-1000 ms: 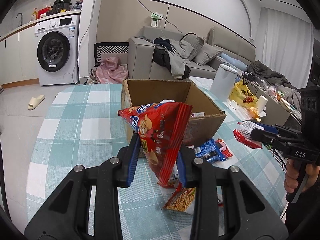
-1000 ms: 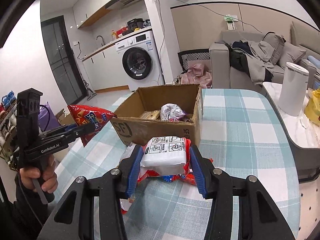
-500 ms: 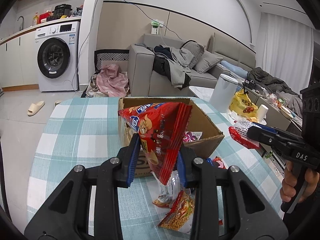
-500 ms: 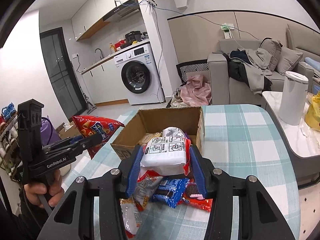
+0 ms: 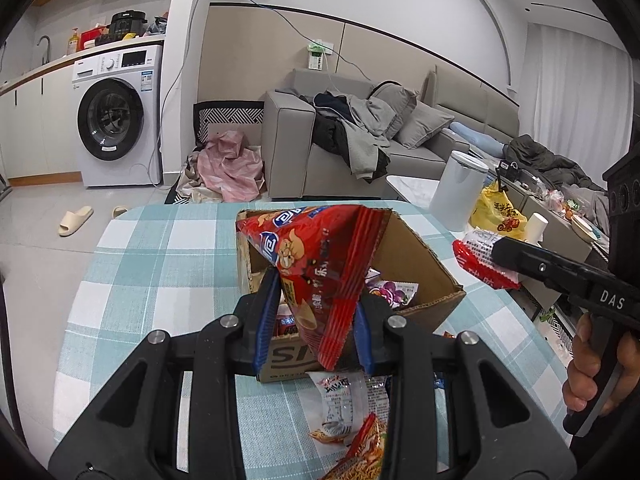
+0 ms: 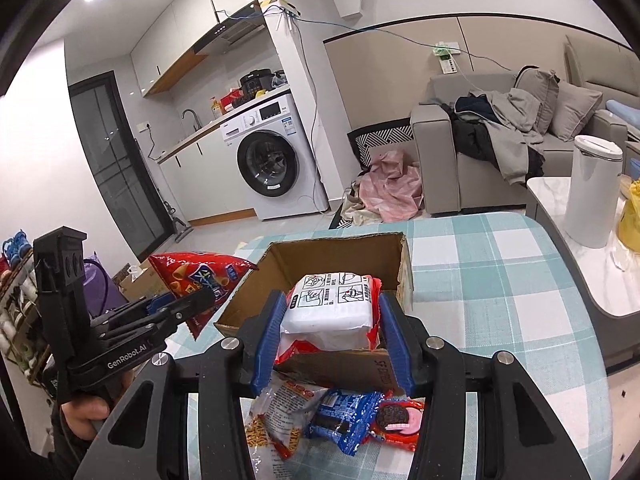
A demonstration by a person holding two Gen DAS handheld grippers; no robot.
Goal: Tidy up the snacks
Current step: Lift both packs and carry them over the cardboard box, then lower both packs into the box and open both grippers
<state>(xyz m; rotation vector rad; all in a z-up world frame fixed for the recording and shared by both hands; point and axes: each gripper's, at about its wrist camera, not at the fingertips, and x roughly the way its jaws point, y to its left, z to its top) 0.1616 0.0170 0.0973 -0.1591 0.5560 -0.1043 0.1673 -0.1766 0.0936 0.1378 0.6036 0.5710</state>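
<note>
An open cardboard box [image 5: 416,264] [image 6: 344,252] stands on the checked tablecloth with several snack packs inside. My left gripper [image 5: 316,320] is shut on a red chip bag [image 5: 320,264] and holds it above the box's near edge; the bag also shows in the right wrist view [image 6: 196,276]. My right gripper [image 6: 332,336] is shut on a white and red noodle pack [image 6: 332,308], held above the box's near side; the pack also shows in the left wrist view [image 5: 480,256].
Loose snacks lie on the table in front of the box: a noodle-stick bag [image 5: 352,448], a blue cookie pack [image 6: 344,416] and a red cookie pack [image 6: 396,420]. A white bin [image 6: 592,192] and a sofa [image 5: 360,136] stand beyond the table.
Both grippers have risen and moved forward over the box with their packs still held. The box now sits lower and closer under them.
</note>
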